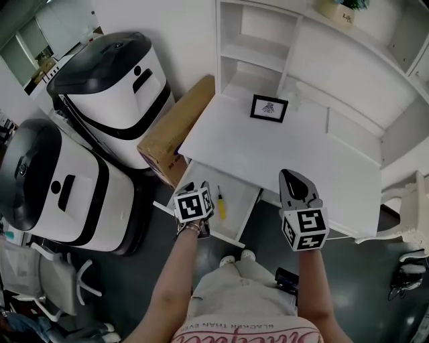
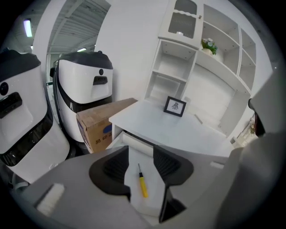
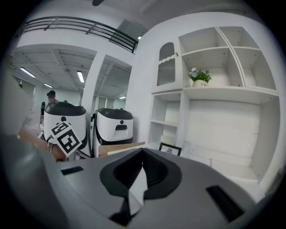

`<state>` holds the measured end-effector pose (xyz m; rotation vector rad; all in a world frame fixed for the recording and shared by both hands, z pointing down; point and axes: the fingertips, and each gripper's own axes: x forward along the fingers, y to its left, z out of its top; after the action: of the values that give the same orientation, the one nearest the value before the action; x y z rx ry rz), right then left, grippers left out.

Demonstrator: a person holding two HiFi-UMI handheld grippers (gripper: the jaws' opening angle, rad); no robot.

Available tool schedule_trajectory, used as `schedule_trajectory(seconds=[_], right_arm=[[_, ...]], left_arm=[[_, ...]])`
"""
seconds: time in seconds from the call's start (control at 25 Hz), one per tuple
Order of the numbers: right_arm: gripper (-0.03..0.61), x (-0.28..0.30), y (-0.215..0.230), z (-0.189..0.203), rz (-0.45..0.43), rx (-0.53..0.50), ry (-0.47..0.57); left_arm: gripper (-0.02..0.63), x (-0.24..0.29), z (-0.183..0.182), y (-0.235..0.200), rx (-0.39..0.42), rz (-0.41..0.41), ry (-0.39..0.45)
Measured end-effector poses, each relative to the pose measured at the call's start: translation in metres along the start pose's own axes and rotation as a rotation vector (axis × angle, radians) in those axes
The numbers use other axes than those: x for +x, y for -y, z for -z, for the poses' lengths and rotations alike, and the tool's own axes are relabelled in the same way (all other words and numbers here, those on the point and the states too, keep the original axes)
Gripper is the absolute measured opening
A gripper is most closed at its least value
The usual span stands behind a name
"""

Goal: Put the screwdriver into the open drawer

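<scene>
Left claw (image 2: 141,159), ajar and empty, tilts down over the screwdriver (image 2: 142,182) in the drawer (image 1: 236,191); right claw (image 3: 142,153), closed, points level.

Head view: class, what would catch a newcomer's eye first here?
Two big white-and-black machines stand at the left, by a cardboard box. A yellow screwdriver lies in the open drawer below the white desk, which bears one small framed picture.

Desk top (image 1: 288,161) hiding the rear of the drawer (image 1: 236,194), framed picture (image 1: 269,108) bearing a print too small to tell, potted plant (image 1: 342,10) running off the top edge.
</scene>
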<state>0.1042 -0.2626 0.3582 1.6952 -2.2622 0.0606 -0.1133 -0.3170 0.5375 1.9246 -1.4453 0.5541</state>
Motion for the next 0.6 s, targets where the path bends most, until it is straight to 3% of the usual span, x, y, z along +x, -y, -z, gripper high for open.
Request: schedule_trajectory(seconds=[0.28, 0.52, 0.6], right_arm=[[0.006, -0.009, -0.003, -0.015, -0.005, -0.016, 0.040], [0.006, -0.022, 0.003, -0.027, -0.013, -0.024, 0.078], [0.006, -0.026, 0.004, -0.030, -0.018, -0.029, 0.086]], left_arm=[[0.096, -0.027, -0.024, 0.009, 0.072, -0.001, 0.103], [0.014, -0.056, -0.047, 0.018, 0.137, -0.048, 0.210], [0.012, -0.067, -0.055, 0.024, 0.152, -0.050, 0.245]])
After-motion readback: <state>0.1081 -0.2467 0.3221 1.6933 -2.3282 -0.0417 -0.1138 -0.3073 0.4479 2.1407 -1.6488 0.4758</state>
